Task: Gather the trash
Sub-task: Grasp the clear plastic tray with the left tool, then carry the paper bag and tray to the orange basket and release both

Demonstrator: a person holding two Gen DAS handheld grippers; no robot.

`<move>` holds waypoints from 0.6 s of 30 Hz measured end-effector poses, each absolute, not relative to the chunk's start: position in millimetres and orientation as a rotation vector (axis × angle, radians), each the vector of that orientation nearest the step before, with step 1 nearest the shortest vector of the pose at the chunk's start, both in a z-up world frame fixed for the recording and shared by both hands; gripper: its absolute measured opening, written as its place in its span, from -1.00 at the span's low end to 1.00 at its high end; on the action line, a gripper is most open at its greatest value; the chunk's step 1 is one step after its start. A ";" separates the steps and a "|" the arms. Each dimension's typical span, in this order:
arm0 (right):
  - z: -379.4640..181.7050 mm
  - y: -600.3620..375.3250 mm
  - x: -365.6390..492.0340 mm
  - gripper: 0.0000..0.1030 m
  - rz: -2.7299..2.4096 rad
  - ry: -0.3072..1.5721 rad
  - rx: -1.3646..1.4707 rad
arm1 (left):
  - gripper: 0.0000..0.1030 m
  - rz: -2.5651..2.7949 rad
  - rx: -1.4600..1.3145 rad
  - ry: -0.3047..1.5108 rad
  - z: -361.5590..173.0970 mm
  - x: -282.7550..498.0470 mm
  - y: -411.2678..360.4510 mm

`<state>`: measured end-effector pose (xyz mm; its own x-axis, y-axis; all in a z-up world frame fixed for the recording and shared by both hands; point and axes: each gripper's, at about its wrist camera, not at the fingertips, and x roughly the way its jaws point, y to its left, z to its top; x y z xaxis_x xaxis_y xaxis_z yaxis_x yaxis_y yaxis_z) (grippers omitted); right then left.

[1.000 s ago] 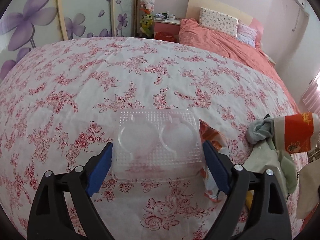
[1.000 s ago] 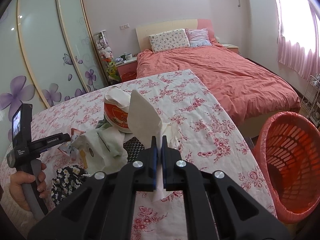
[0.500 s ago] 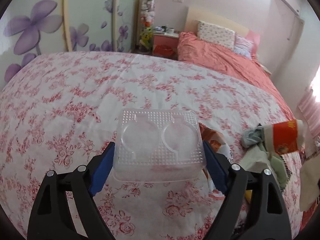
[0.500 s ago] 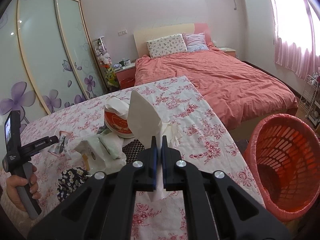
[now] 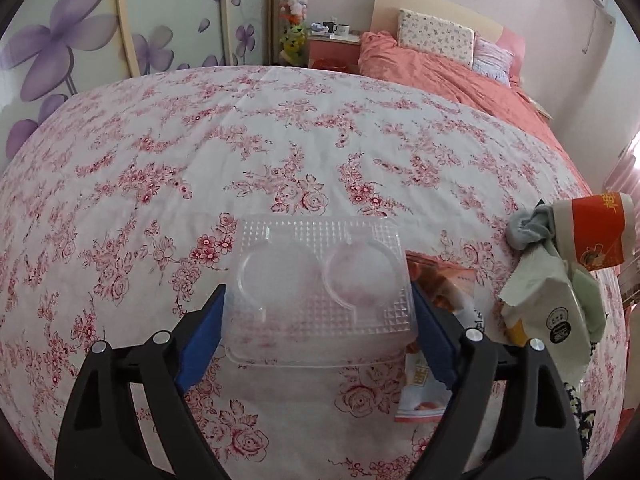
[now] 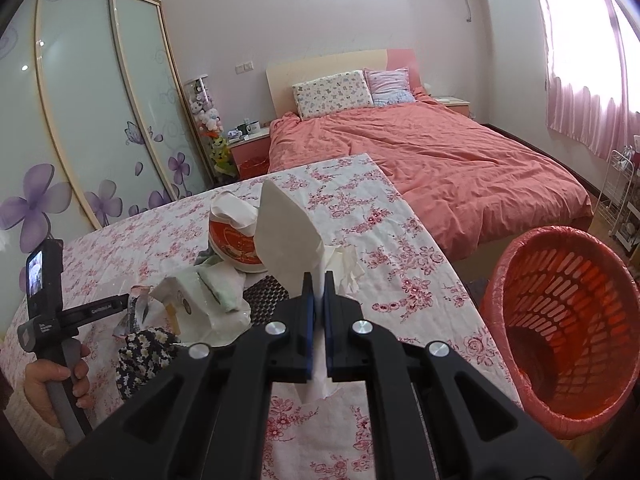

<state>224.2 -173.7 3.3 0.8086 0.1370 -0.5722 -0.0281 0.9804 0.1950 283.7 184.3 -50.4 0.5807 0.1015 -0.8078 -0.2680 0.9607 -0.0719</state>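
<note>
My left gripper (image 5: 318,316) is shut on a clear plastic clamshell tray (image 5: 320,280), holding it above the floral tablecloth (image 5: 240,152). My right gripper (image 6: 316,300) is shut on a white paper sheet (image 6: 288,236), held up over the table. A red mesh trash basket (image 6: 560,320) stands on the floor to the right of the table. A pile of trash lies on the table: a red paper bowl (image 6: 234,240), white and green wrappers (image 6: 208,296) and a snack packet (image 5: 444,292).
A dark floral cloth (image 6: 144,352) lies at the table's near left. A crumpled tissue (image 6: 344,264) lies beyond the right gripper. The pink bed (image 6: 440,160) stands behind the table. The left handle and hand (image 6: 52,340) show in the right wrist view.
The left gripper has lifted and drifted slightly with the clear tray. The right gripper has moved back a little with the paper, so the basket shows more fully.
</note>
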 end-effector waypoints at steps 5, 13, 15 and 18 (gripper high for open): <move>1.0 -174.0 224.3 -0.90 0.087 0.626 0.183 | 0.58 0.229 -0.214 0.906 -46.9 281.1 190.5; 6.0 -183.5 219.6 -0.90 0.078 0.601 0.199 | 0.58 0.207 -0.200 0.819 -8.4 265.3 178.1; 8.5 -188.2 216.4 -0.90 0.073 0.590 0.206 | 0.58 0.187 -0.189 0.798 2.0 262.7 168.9; 12.9 -196.7 211.1 -0.90 0.062 0.575 0.217 | 0.58 0.139 -0.167 0.760 20.4 255.6 146.4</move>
<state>211.1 -196.7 12.9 0.8382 0.1187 -0.5323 0.0019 0.9754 0.2205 255.6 146.4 20.4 0.7165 0.0647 -0.6946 -0.1850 0.9776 -0.0998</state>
